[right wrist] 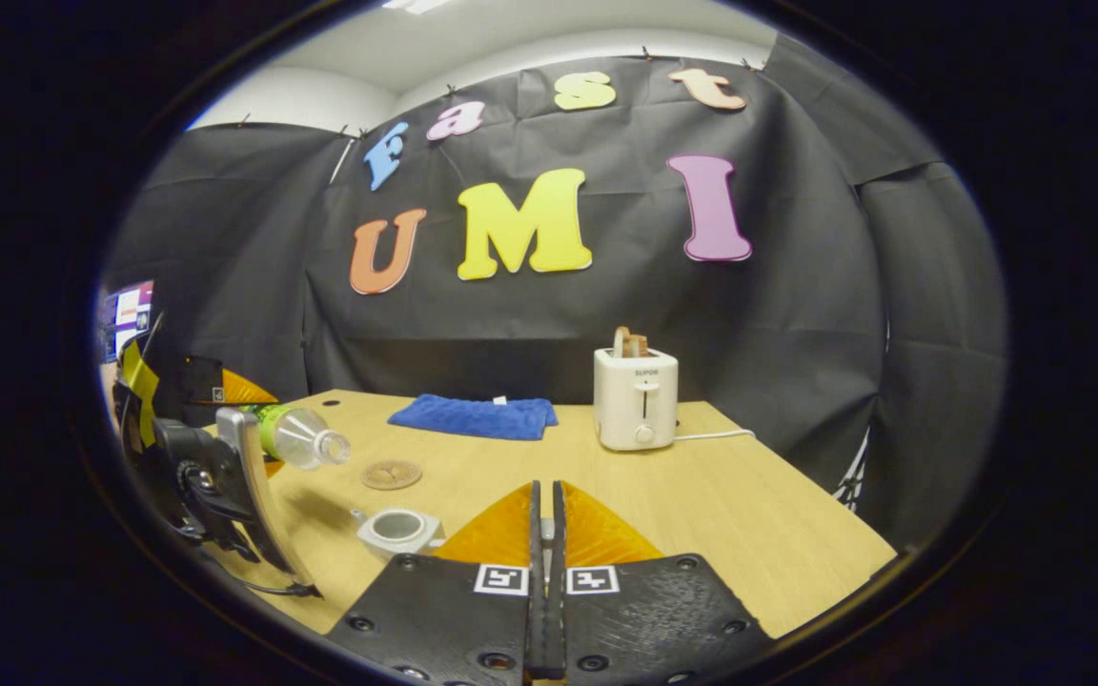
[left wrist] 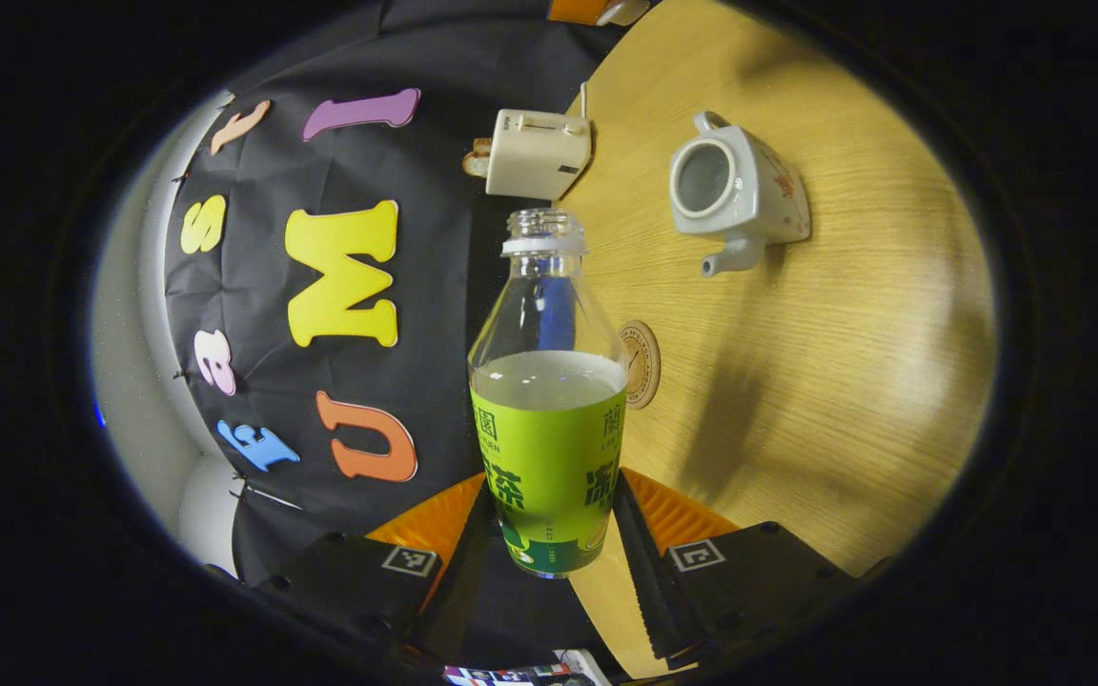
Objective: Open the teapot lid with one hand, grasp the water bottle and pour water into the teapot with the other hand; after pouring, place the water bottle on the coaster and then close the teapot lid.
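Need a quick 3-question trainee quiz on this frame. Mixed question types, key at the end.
1. True or false: the white ceramic teapot has its lid on.
2. What is the left gripper clamping?
A) the clear plastic bottle with the green label
B) a blue cloth
C) a white toaster
3. Yes or no: is the bottle standing on the round wooden coaster?

Key:
1. False. The teapot's mouth is open and no lid sits on it.
2. A. Both fingers press on the bottle's sides.
3. No. The bottle is held tilted in the air and the coaster is bare.
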`<state>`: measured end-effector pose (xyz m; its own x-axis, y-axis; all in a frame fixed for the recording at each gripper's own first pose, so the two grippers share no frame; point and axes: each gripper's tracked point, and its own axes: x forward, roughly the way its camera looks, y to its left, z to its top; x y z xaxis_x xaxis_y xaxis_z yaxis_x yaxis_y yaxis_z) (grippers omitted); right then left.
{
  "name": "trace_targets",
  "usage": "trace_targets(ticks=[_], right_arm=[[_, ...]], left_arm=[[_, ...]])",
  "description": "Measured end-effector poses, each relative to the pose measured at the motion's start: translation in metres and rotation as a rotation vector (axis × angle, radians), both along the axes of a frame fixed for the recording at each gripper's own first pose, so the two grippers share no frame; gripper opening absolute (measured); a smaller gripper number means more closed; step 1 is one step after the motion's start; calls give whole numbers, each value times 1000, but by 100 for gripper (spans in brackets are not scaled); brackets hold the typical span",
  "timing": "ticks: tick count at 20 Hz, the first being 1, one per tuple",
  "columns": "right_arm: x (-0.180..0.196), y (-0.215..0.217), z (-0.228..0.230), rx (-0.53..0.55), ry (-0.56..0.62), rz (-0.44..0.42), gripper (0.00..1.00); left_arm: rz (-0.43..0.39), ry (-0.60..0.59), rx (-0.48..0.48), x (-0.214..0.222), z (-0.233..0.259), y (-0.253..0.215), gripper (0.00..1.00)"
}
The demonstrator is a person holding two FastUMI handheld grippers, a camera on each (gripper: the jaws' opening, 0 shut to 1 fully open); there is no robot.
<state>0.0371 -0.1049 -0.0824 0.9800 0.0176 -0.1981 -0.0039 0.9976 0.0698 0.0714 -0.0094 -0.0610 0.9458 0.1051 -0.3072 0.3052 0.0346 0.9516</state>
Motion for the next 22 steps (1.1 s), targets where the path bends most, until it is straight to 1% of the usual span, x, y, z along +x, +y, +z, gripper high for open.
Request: trace_targets(ticks=[7, 11, 12, 13, 17, 22], right_arm=[[-5, -11, -4, 15, 2, -11, 0], [-8, -17, -6, 23, 1, -17, 0], [-7, -18, -7, 25, 3, -17, 0], [-7, -19, -7, 26, 3, -19, 0], [-10, -21, -7, 27, 3, -22, 0], [-10, -25, -7, 30, 2, -26, 0]], left_arm=[[-33, 51, 150, -2, -7, -14, 73], [-36, 56, 208, -2, -6, -20, 73], [-42, 56, 226, -1, -4, -22, 70], [-44, 58, 241, 0, -4, -25, 73], [-59, 52, 296, 7, 2, -30, 73], [-57, 57, 362, 7, 3, -28, 73]])
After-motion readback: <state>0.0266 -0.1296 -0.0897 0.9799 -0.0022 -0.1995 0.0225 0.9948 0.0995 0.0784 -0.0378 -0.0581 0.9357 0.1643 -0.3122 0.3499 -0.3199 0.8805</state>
